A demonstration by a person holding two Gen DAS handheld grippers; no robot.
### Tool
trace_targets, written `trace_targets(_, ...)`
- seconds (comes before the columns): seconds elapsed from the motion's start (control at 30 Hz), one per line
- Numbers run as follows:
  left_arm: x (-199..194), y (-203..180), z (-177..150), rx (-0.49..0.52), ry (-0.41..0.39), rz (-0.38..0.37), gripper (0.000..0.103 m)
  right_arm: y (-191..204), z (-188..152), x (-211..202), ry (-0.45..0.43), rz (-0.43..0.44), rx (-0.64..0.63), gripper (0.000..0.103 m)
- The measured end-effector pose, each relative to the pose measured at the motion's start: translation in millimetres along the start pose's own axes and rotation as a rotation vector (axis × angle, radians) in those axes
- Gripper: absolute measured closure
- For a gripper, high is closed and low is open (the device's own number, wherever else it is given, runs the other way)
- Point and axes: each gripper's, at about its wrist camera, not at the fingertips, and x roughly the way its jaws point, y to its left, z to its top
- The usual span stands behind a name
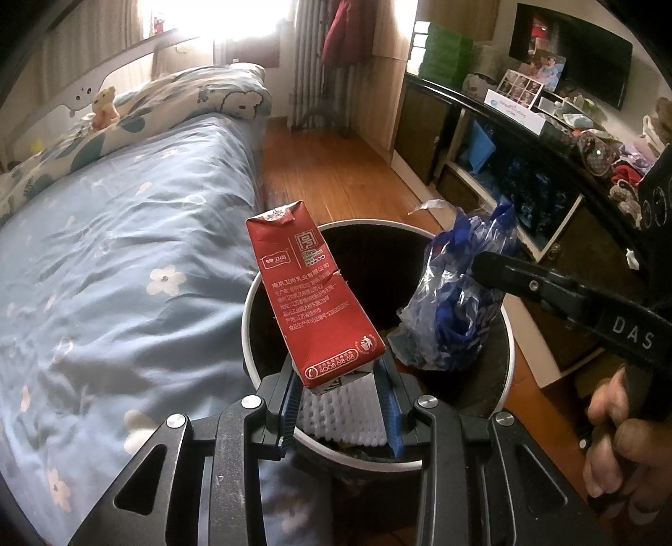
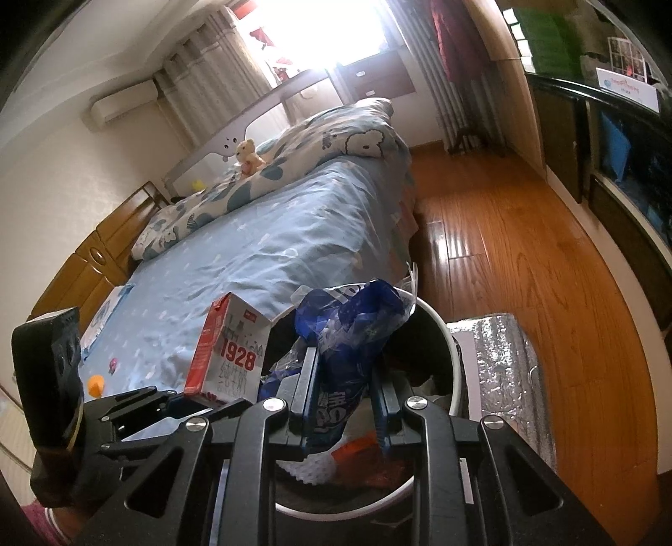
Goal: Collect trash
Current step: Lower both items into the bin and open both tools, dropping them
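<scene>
A bed covered in blue flowered sheets is set beside a glossy wooden floor; strong daylight is admitted through a curtained window, and dark cabinets are ranged along the right-hand wall

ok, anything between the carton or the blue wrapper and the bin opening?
Nothing visible. The left gripper holds the red milk carton over the near side of the bin; the right gripper holds the blue plastic wrapper above its opening. Below them lies only trash already in it, including white foam netting.
</scene>
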Motion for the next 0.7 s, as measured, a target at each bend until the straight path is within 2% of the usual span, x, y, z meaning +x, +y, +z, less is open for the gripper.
trace_targets(0.7, 8.6, -4.1, 7.1, 0.011, 0.026, -0.004, 0.071, 0.6, 2.9, 5.6, 0.013, -0.013, -0.007, 0.08)
